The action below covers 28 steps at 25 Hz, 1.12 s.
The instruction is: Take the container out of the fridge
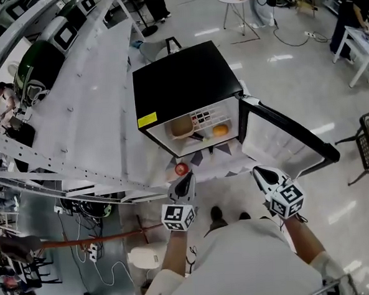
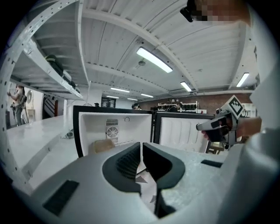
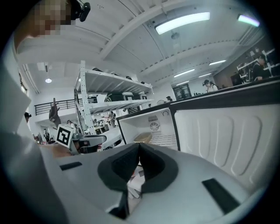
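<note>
Fridge (image 1: 187, 81): small, black, door (image 1: 277, 141) swung open to the right.
Container (image 1: 182, 126): tan, on the upper shelf at the left (an orange item (image 1: 219, 130) sits to its right).
Left gripper (image 1: 187, 177): jaws pressed together, empty, just in front of the fridge.
Right gripper (image 1: 258, 171): likewise closed, holding nothing.

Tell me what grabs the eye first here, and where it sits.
A black mini fridge stands mid-floor with its door open to the right. Inside, a tan container sits on a shelf at left, with an orange thing further right. Just in front, the left gripper and right gripper hang shut and empty.
</note>
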### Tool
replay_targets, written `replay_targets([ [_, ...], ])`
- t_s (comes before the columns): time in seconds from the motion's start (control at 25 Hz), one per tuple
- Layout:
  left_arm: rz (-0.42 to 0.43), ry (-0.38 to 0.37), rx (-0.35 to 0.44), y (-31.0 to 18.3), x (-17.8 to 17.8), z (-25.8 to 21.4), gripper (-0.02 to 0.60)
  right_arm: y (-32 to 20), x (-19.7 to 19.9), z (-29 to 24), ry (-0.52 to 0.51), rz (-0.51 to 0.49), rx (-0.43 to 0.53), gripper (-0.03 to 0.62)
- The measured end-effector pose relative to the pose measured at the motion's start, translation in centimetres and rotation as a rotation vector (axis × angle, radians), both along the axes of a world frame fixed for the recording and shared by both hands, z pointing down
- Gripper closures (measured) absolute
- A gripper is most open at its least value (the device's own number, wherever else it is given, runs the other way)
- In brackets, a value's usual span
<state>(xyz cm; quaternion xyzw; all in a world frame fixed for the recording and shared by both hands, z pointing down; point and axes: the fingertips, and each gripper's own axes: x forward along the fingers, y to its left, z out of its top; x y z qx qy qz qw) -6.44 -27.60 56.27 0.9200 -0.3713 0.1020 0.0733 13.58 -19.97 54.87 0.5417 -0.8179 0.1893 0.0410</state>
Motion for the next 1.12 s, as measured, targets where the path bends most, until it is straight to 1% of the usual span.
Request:
replay_targets([
  [0.12,0.026,-0.137,0.092,-3.0,0.0,0.4,0.575,-0.1,0.5,-0.1,0.000,0.062,-0.004,0.588],
  [0.24,0.033,-0.301,0.240,-6.0,0.0,0.4,0.575,0.0,0.8,0.0,0.007,0.111,-0.012,0.588],
  [0.28,0.036,-0.340,0.281,-7.0,0.0,0.5,0.574,0.0,0.9,0.1,0.010,0.126,-0.015,0.588],
  [0.36,0.038,-0.375,0.329,-8.8,0.1,0.8,0.572,0.0,0.8,0.3,0.019,0.150,-0.021,0.588],
  [0.4,0.039,-0.385,0.338,-9.7,0.2,1.2,0.571,0.1,0.6,0.3,0.027,0.157,-0.024,0.588],
  [0.52,0.069,-0.444,0.338,-11.7,0.7,3.4,0.527,-0.1,-0.1,0.3,0.040,0.173,-0.030,0.588],
  [0.68,0.144,-0.595,0.391,-13.8,1.9,6.7,0.474,-0.1,-0.6,0.1,0.041,0.210,-0.031,0.588],
  [0.8,0.180,-0.691,0.439,-15.5,2.8,8.5,0.415,0.1,-0.4,-0.1,0.050,0.242,-0.035,0.588],
  [0.84,0.182,-0.713,0.456,-16.1,3.0,8.9,0.392,0.3,-0.3,0.0,0.054,0.254,-0.040,0.588],
  [0.96,0.189,-0.761,0.500,-17.6,3.6,9.9,0.355,0.8,0.1,0.2,0.061,0.291,-0.057,0.588],
  [1.12,0.225,-0.824,0.500,-18.9,4.3,12.0,0.347,1.2,0.3,0.6,0.060,0.328,-0.073,0.588],
])
